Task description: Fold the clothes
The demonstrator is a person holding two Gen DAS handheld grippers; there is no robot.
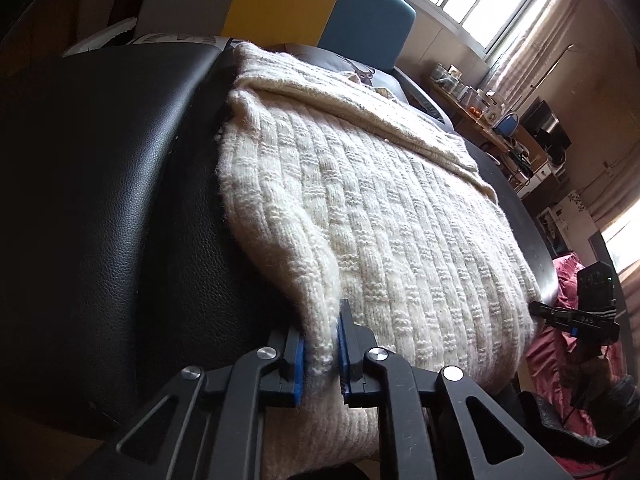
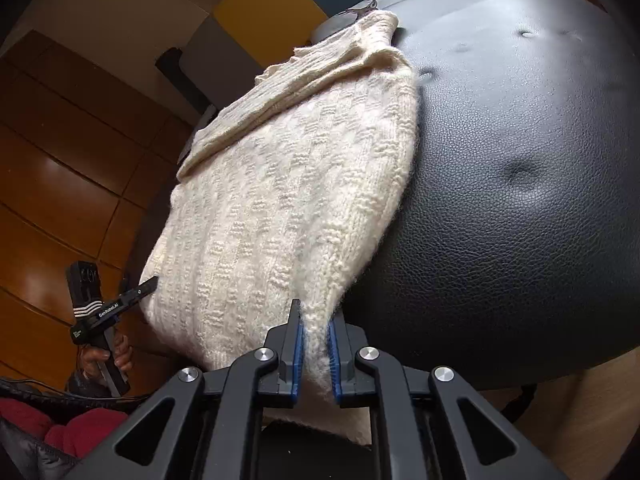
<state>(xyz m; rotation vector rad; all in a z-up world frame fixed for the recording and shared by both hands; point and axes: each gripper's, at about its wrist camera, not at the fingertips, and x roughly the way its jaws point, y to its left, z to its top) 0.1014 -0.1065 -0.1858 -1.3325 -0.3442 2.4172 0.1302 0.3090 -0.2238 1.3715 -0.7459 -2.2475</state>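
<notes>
A cream ribbed knit sweater (image 1: pixel 360 200) lies spread on a black leather cushion (image 1: pixel 100 200), one part folded over itself at the far end. My left gripper (image 1: pixel 322 354) is shut on the sweater's near left corner, wool bunched between its blue pads. In the right wrist view the same sweater (image 2: pixel 272 208) drapes over the cushion (image 2: pixel 520 200), and my right gripper (image 2: pixel 314 354) is shut on its near right corner. Each view shows the other gripper at the sweater's opposite corner: the right gripper (image 1: pixel 538 308) and the left gripper (image 2: pixel 150 282), held by a hand (image 2: pixel 120 354).
Yellow and blue cushions (image 1: pixel 320 4) stand behind the sweater. A cluttered side table (image 1: pixel 480 108) sits below bright windows at the right. Red fabric (image 1: pixel 572 312) lies near the person at the lower right. Wooden panels (image 2: pixel 60 180) fill the left of the right wrist view.
</notes>
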